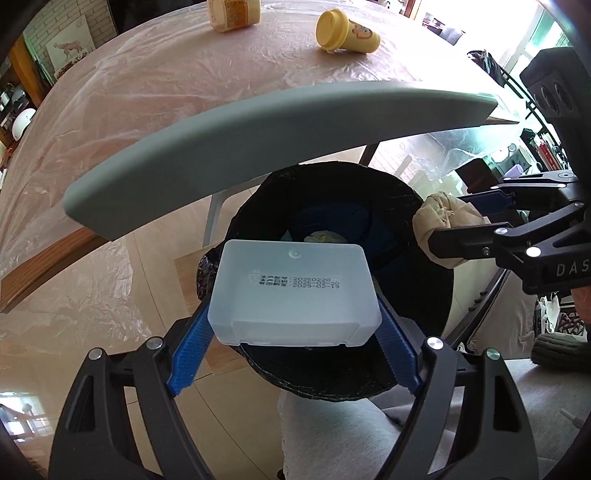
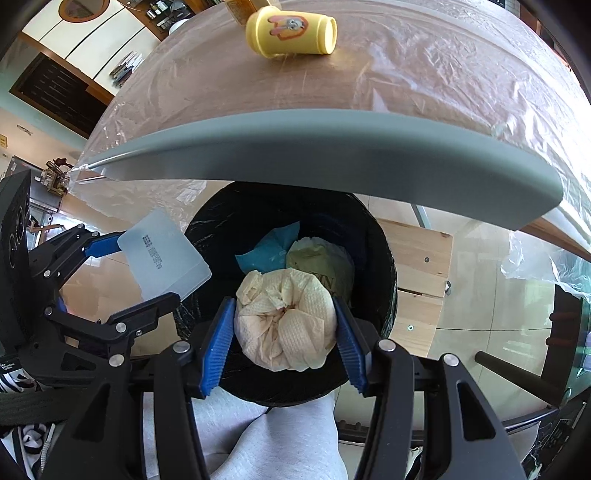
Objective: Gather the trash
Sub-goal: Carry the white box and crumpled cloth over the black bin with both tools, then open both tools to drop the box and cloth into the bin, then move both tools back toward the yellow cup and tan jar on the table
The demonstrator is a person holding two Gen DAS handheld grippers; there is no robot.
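Observation:
My left gripper (image 1: 293, 321) is shut on a translucent white plastic box (image 1: 293, 291) with a printed date label, its blue pads (image 1: 192, 347) pressing both ends. The box hangs over the black-lined trash bin (image 1: 424, 295). My right gripper (image 2: 283, 306) is shut on a crumpled, stained paper towel wad (image 2: 286, 321) above the bin's (image 2: 221, 221) opening. Each gripper shows in the other's view: the right one (image 1: 461, 221) with the wad (image 1: 443, 221), the left one (image 2: 140, 273) with the box (image 2: 166, 254). A blue bag (image 2: 269, 247) and a greenish bag (image 2: 321, 262) lie inside.
The grey-edged table (image 1: 258, 140) under clear plastic sheeting overhangs the bin's far side. A yellow cup (image 2: 291, 31) lies on its side on it, with a yellow jar (image 1: 232, 13) further back. A wooden stool (image 2: 421, 273) stands right of the bin. A person's grey-trousered legs (image 2: 277, 435) are below.

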